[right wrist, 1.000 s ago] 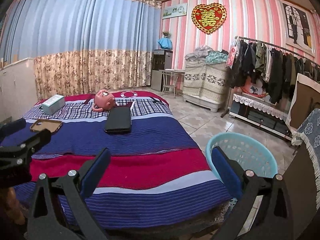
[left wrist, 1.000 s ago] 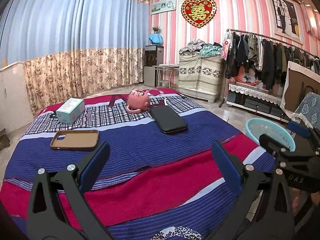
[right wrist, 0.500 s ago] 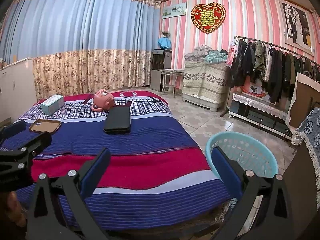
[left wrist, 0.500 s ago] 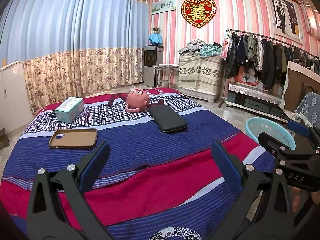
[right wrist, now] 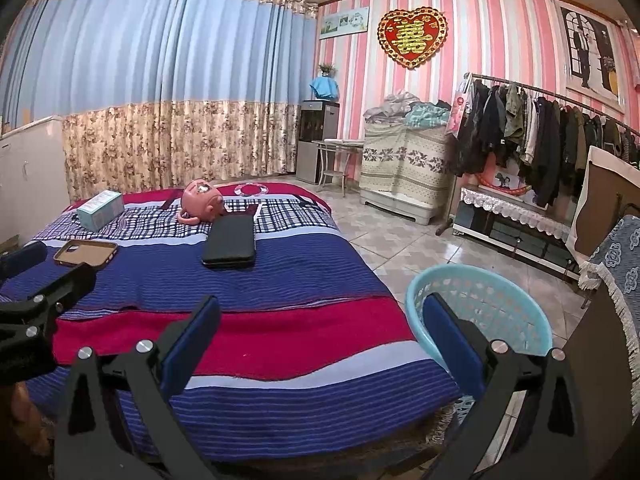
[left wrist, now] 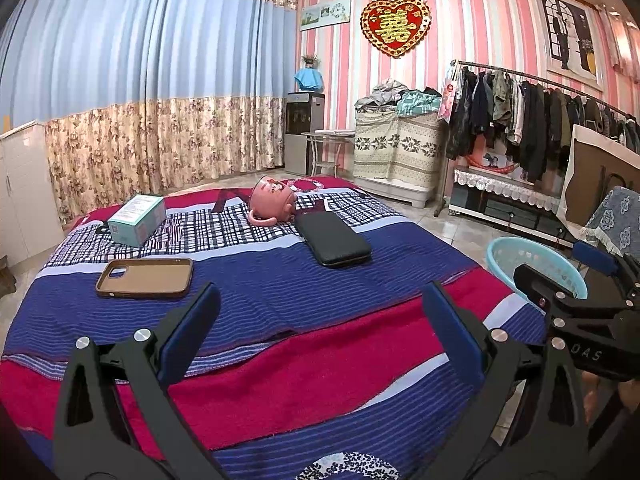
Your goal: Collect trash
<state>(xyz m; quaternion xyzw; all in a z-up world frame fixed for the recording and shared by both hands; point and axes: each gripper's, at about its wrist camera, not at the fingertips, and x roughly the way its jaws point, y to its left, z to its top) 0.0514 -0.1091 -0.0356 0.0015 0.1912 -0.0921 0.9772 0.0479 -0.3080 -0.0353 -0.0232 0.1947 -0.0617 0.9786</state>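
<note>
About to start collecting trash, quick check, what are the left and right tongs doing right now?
Left tongs: open, holding nothing, above the bed.
Right tongs: open, holding nothing, beside the blue basket.

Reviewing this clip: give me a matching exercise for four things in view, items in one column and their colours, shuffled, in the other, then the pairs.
Items:
1. phone case
2. basket
3. flat pouch
4. teapot-shaped toy

Colours:
A. black
B. pink
C. brown
D. light blue

Pairs: 1-C, 2-D, 3-A, 4-B. The case, pouch and toy lie on the striped bedspread; the basket stands on the floor beside the bed.
</note>
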